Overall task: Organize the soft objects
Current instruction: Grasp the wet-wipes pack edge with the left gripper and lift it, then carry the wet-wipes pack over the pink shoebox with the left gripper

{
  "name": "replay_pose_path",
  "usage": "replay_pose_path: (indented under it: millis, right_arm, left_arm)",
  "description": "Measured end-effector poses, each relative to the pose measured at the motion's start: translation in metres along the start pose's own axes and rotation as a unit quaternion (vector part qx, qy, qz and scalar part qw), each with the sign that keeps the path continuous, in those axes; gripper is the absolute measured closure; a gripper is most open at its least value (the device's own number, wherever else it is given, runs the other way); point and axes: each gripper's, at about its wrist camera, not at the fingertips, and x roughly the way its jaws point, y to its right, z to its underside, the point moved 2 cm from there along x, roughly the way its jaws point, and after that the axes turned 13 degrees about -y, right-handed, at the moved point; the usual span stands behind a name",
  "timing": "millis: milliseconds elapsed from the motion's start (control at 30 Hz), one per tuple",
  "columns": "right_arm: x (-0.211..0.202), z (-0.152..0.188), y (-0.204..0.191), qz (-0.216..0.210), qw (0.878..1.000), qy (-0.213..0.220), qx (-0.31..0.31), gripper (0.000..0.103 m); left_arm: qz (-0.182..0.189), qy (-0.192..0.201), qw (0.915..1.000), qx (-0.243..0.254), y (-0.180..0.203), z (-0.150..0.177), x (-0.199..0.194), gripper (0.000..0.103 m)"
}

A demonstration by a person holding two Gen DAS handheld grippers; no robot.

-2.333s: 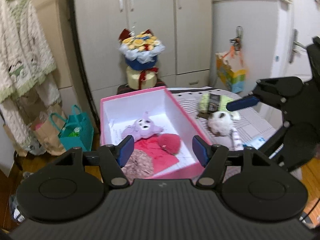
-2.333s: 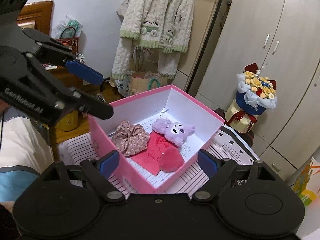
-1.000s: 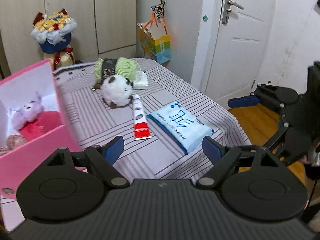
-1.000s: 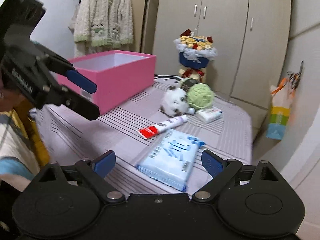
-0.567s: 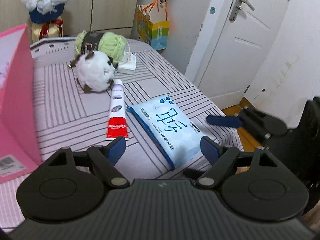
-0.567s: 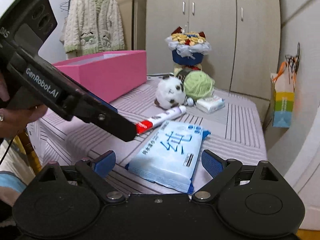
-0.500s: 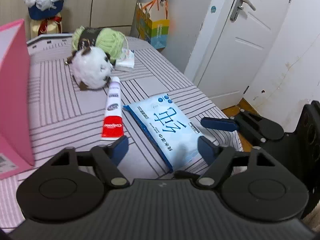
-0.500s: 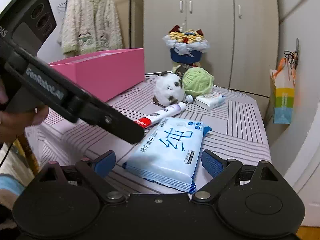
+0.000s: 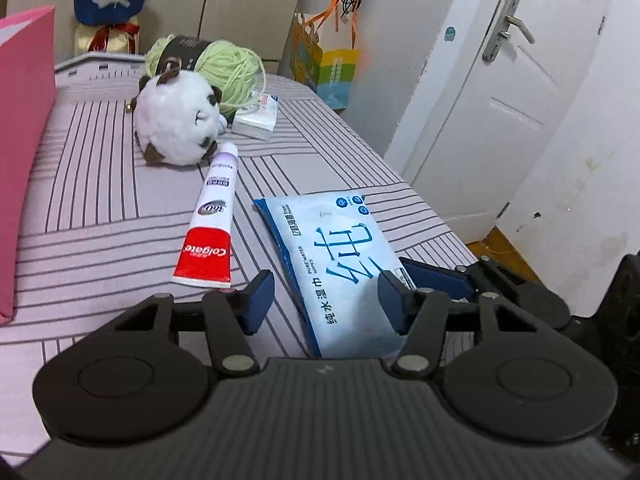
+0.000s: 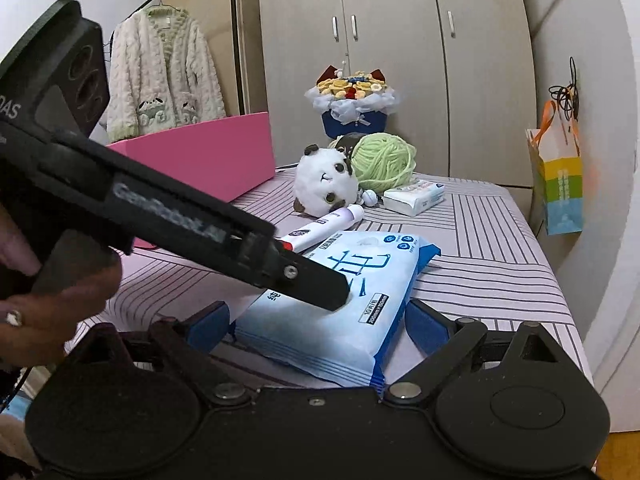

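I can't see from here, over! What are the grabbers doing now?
Left gripper open, right gripper open, both straddling the wet wipes pack. Pack flat on the table, not gripped. Toothpaste tube lies beside it, clear of the fingers.

The cloth [image 9: 100, 200] is pale lilac with dark stripes. The wipes pack [image 9: 340, 264] is light blue with dark blue letters. The tube [image 9: 212, 220] is white and red. The plush [image 9: 176, 120] is white with brown ears, the yarn [image 9: 236, 64] light green, the box [image 10: 208, 160] pink.
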Motion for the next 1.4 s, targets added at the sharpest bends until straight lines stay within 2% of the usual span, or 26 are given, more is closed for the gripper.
replay_pose_path:
  millis: [133,233,300,433,500,667,800,1000,1133,1267,1400]
  right_arm:
    - [0.002,0.003,-0.006,0.02,1.0,0.004,-0.016,0.006]
    - [0.003,0.003,-0.007,0.023,1.0,0.009,-0.008,0.005]
    - [0.005,0.003,-0.007,0.024,1.0,0.013,-0.003,0.005]
    - [0.008,0.004,-0.01,0.049,0.998,0.026,0.013,0.009]
    - [0.009,0.003,-0.01,0.062,0.997,0.032,0.018,0.019]
    - [0.007,0.0,-0.009,0.059,0.998,0.027,0.021,0.027]
    - [0.003,-0.003,-0.018,0.069,0.997,0.021,0.019,0.028]
    - [-0.007,-0.013,-0.025,0.053,0.997,-0.006,0.048,0.028]
    - [-0.016,-0.018,-0.036,0.05,0.998,-0.012,0.038,0.028]
    - [-0.025,-0.024,-0.047,0.04,0.998,-0.023,0.038,0.028]
    - [-0.038,-0.033,-0.06,0.026,0.999,-0.036,0.027,0.028]
  left_arm:
    - [0.005,0.001,1.0,0.001,0.001,0.002,0.002,0.061]
    - [0.005,0.001,1.0,0.0,0.002,0.001,0.002,0.063]
    - [0.02,0.009,0.9997,-0.014,0.001,0.002,0.001,0.065]
    - [0.017,0.017,0.9997,-0.005,0.006,0.005,0.002,0.065]
    - [0.017,0.01,0.9998,0.007,0.008,0.003,0.0,0.065]
    - [0.006,-0.005,0.9998,0.019,0.013,0.001,-0.004,0.065]
    - [-0.004,-0.004,0.9998,0.021,0.019,0.004,-0.008,0.062]
    - [-0.021,0.004,0.9994,0.026,0.026,0.012,-0.025,0.061]
    - [-0.033,0.008,0.9989,0.031,0.032,0.018,-0.04,0.056]
    - [-0.051,0.01,0.9981,0.033,0.038,0.023,-0.057,0.056]
    - [-0.048,0.008,0.9987,0.017,0.036,0.027,-0.077,0.056]
